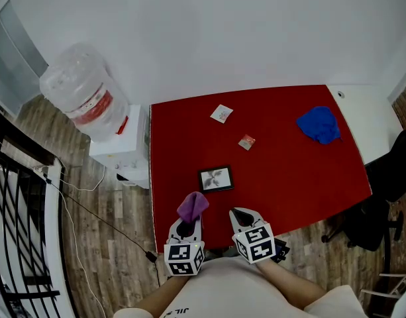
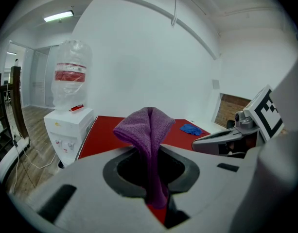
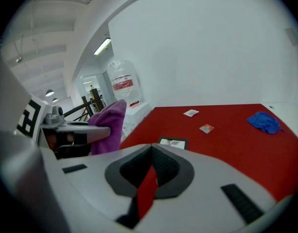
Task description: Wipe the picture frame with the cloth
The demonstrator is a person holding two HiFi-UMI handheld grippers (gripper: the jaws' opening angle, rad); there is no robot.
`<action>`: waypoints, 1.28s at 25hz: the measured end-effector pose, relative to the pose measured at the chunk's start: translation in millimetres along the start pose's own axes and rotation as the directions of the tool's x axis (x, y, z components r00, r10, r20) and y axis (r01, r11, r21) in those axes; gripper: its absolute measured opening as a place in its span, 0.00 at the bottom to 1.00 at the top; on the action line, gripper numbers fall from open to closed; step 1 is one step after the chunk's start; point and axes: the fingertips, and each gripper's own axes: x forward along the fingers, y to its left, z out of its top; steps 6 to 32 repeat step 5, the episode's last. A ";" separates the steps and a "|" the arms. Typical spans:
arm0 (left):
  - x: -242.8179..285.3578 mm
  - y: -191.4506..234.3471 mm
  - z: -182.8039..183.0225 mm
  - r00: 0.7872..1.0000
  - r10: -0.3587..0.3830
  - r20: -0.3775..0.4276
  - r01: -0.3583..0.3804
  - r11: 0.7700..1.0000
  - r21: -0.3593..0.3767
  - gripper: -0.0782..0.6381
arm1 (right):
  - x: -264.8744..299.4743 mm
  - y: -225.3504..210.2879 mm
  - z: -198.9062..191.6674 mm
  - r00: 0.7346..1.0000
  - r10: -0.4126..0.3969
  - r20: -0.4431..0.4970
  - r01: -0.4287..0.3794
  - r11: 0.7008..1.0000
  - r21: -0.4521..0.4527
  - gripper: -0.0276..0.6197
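My left gripper (image 1: pixel 187 227) clamps the purple cloth (image 1: pixel 193 206), which bunches up above it. My right gripper (image 1: pixel 242 215) is closed on nothing. The picture frame (image 1: pixel 216 178) lies on the red desk (image 1: pixel 289 171) just ahead, between both grippers. Two small packets (image 1: pixel 247 142) sit beyond it, and a blue cloth (image 1: pixel 319 124) far ahead-right.

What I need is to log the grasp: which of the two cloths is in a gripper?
The purple cloth, pinched in the left gripper; the blue cloth lies loose on the red table's far right, touching neither gripper.
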 end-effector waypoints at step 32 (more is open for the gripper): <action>-1.8 2.2 -0.4 1.000 0.002 -0.003 -0.002 1.000 0.001 0.19 | 0.9 2.6 -2.3 1.000 0.001 -0.008 -0.001 1.000 -0.004 0.05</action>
